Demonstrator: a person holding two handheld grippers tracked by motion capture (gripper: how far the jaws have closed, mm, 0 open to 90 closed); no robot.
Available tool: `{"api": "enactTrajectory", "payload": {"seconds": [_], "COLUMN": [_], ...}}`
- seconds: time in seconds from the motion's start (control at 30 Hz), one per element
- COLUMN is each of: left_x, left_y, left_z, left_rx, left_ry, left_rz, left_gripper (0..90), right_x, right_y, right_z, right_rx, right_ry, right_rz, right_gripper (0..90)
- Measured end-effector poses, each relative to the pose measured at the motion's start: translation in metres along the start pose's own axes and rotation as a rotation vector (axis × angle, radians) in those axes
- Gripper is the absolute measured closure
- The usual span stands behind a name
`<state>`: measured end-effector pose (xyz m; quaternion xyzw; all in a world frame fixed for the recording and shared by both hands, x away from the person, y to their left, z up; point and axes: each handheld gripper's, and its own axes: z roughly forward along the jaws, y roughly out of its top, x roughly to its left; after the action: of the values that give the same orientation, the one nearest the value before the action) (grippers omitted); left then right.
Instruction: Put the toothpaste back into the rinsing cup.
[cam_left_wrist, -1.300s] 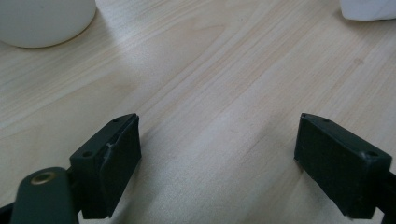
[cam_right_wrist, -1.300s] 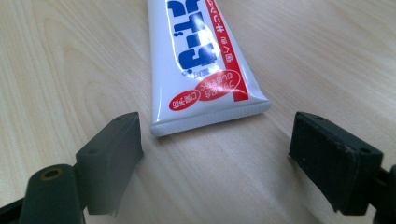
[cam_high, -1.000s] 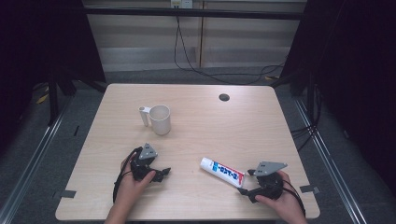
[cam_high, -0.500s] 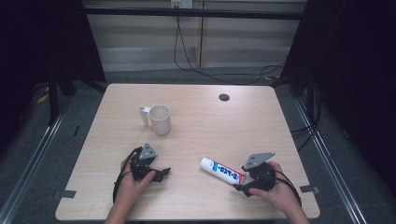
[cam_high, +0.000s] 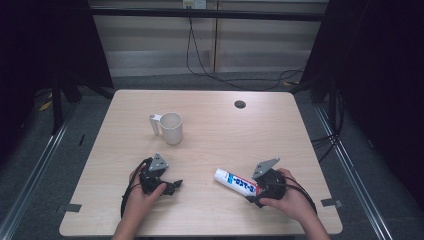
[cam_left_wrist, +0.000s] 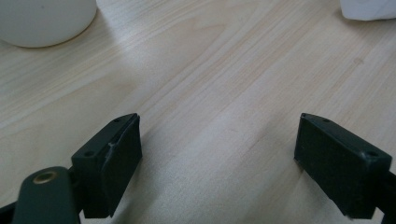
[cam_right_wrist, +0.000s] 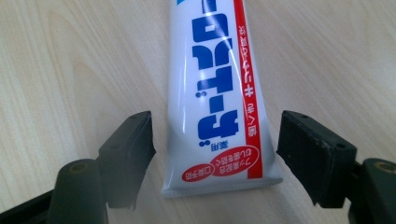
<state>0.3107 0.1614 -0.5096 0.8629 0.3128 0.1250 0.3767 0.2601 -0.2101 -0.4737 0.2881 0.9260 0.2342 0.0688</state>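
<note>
The toothpaste tube (cam_right_wrist: 217, 93) lies flat on the wooden table (cam_high: 280, 130), near the front edge on the person's right, its cap end pointing toward the middle and its crimped tail toward the right hand. The right gripper (cam_right_wrist: 217, 154) sits low around that tail: its jaws are wide apart, one on each side of the tube, with a gap showing on both sides, so nothing is gripped yet. From above, the same gripper (cam_high: 254, 192) rests right at the tube (cam_high: 236, 181) with the hand wrapped behind it.

Over to the left, the left gripper (cam_left_wrist: 219, 149) rests just above bare wood, jaws spread wide and holding nothing; in the high view it (cam_high: 172, 187) points toward the table's middle. Farther back stands a white mug (cam_high: 170, 127), upright, handle to the left, well apart from both hands.

As I read it, the reach is done and the tube is lined up between the jaws; the closing, the lift and whatever comes after are all left to do.
</note>
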Motion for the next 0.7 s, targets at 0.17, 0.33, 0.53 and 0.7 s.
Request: {"api": "enactTrajectory", "payload": {"seconds": [0.17, 0.33, 0.53, 0.7], "left_x": [0.000, 0.000, 0.000, 0.000], "left_y": [0.000, 0.000, 0.000, 0.000], "left_z": [0.000, 0.000, 0.000, 0.000], "left_rx": [0.000, 0.000, 0.000, 0.000], "left_ry": [0.001, 0.001, 0.001, 0.001], "left_rz": [0.003, 0.003, 0.003, 0.003], "left_gripper": [14.9, 14.9, 14.9, 14.9], "right_x": [-0.004, -0.002, -0.001, 0.000], "right_y": [0.007, 0.012, 0.015, 0.018], "right_z": [0.004, 0.006, 0.008, 0.009], "right_rx": [0.050, 0.089, 0.135, 0.159], "right_ry": [-0.002, -0.002, 0.001, -0.006], "right_rz": [-0.010, -0.030, -0.041, -0.048], "right_gripper": [29.3, 32.1, 34.3, 35.0]}}
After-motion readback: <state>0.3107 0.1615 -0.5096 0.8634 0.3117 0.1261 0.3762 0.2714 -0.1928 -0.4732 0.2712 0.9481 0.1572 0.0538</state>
